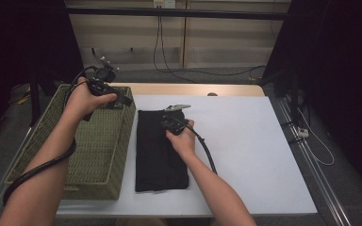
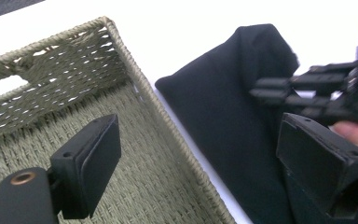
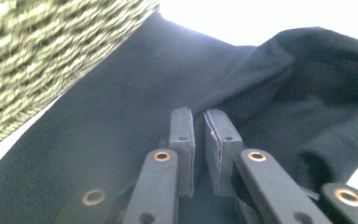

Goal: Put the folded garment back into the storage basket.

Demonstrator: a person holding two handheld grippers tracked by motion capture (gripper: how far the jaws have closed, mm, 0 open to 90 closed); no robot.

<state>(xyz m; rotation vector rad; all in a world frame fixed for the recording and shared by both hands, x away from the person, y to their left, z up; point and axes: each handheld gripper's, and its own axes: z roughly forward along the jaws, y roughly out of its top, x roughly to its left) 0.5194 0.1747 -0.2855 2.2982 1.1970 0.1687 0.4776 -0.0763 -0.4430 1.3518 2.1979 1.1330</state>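
Right gripper (image 3: 199, 122): jaws pinching a fold of the black cloth (image 1: 158, 150) — lying beside the basket (image 1: 99, 155).
Left gripper (image 2: 191, 158): hovering over the basket, jaws gaping wide — gripping nothing.

Pale wall panels (image 1: 217, 37), grey floor (image 1: 193, 75)

Left claw (image 1: 122, 100): black body, grey three-cornered plate on top with small studs, thick black cable looping down along the forearm. In the left gripper view its two black jaws carry flat rectangular pads (image 2: 95, 154) with small screw holes; a brass-coloured rivet sits in the jaw arm. Right claw (image 1: 175, 113): black body, pale grey plate on top, black cable trailing back past the wrist. In the right gripper view its black link arms have brass-ringed pivots; narrow black pads (image 3: 182, 135) with tiny screw holes. Both forearms bare, no sleeves, no gloves.
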